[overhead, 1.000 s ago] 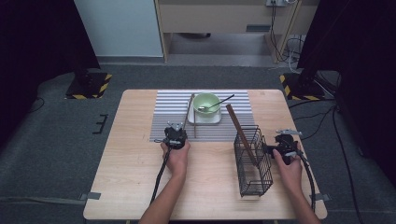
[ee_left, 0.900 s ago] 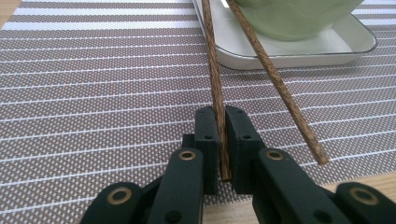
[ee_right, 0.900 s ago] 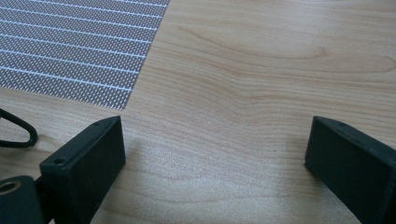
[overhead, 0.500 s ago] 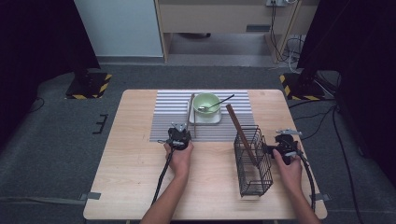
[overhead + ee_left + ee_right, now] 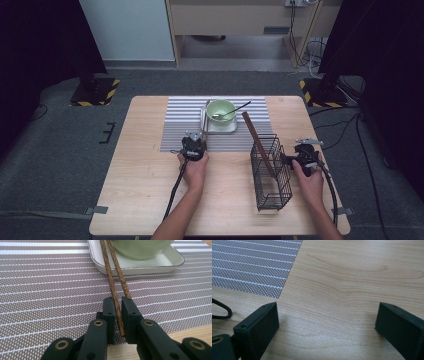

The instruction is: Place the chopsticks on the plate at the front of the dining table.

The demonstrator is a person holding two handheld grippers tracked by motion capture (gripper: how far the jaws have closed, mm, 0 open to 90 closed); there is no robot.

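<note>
From the high view, we see the left gripper [image 5: 194, 146] at the near edge of the striped placemat [image 5: 180, 125], just in front of the white tray [image 5: 206, 128] that carries the green bowl [image 5: 220, 110] with a spoon [image 5: 233, 111] resting in it. A pair of chopsticks [image 5: 204, 116] runs along the left rim of the tray toward that gripper. Compared with a second ago, the left hand [image 5: 194, 169] has crept slightly forward and to the right, closer to the tray; the shift is small. The right gripper [image 5: 300, 159] sits on the bare table [image 5: 140, 175] beside the black wire basket [image 5: 270, 172], which already holds one dark wooden stick [image 5: 257, 141] leaning out over its rim. The right hand [image 5: 310, 181] and the basket are where they were before.

In the left gripper view, we find the jaws drawn in tight around the near end of one chopstick [image 5: 115, 295], pinching it just above the placemat [image 5: 50, 290]. The second chopstick [image 5: 120, 275] lies beside it, ending at the right jaw's tip, outside the grip. Both sticks climb over the rim of the tray [image 5: 140, 269], with the bowl [image 5: 140, 248] behind.

In the right gripper view, we see the jaws spread wide with only the wooden table [image 5: 342, 290] between them, a corner of the placemat [image 5: 252, 265] off to the upper left.
</note>
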